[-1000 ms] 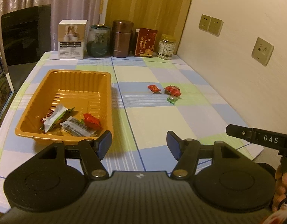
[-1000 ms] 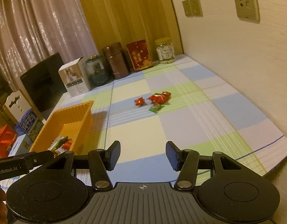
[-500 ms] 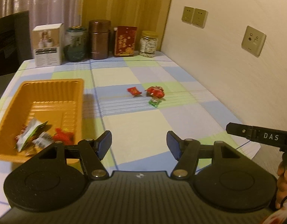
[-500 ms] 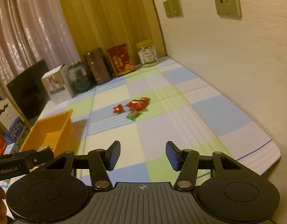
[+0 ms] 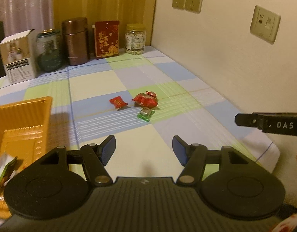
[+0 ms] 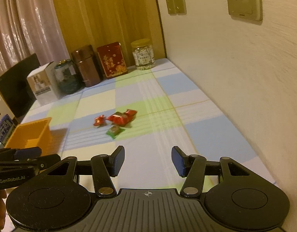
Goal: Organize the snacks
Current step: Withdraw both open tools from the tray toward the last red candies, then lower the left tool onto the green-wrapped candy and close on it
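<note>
Loose wrapped snacks lie mid-table: a small red candy (image 5: 118, 102), a larger red packet (image 5: 145, 100) and a green candy (image 5: 146, 114). They also show in the right wrist view as the red candy (image 6: 99, 120), red packet (image 6: 119, 118) and green candy (image 6: 114, 131). An orange tray (image 5: 22, 119) at the left holds a white-green packet (image 5: 4, 166); the tray (image 6: 30, 133) also shows in the right wrist view. My left gripper (image 5: 144, 149) is open and empty, short of the snacks. My right gripper (image 6: 147, 161) is open and empty, also short of them.
At the table's far edge stand a white box (image 5: 18, 55), a green glass jar (image 5: 48, 52), a brown canister (image 5: 76, 40), a red tin (image 5: 107, 36) and a nut jar (image 5: 135, 38). A wall (image 5: 225, 58) runs along the table's right side.
Both grippers have swung right and moved forward toward the loose snacks. The orange tray has slid to the left edge of both views. Both stay open.
</note>
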The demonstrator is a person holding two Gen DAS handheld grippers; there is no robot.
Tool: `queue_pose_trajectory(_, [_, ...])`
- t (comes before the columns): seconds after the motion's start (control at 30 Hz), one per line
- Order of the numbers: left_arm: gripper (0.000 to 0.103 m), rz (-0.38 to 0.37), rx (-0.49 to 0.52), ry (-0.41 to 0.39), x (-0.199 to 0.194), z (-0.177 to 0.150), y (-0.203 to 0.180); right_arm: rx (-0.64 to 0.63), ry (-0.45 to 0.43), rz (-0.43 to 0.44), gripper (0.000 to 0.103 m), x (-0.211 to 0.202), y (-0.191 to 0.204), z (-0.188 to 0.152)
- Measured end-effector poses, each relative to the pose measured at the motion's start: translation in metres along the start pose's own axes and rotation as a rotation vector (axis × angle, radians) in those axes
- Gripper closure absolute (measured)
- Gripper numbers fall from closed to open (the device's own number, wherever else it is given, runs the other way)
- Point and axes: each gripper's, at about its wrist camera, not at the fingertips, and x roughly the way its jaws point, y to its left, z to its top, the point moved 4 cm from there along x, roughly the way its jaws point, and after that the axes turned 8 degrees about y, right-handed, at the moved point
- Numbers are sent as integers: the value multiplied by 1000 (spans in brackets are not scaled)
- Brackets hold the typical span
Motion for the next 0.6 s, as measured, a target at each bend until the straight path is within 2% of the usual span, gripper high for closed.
queue_pose_trajectory(0.27, [42, -2, 80, 36, 63, 20, -5, -9, 28, -12, 49, 39, -26, 17])
queue_pose_trajectory(0.6, [43, -10, 157, 19, 125, 37, -11, -18, 51, -11, 49, 87, -36, 29])
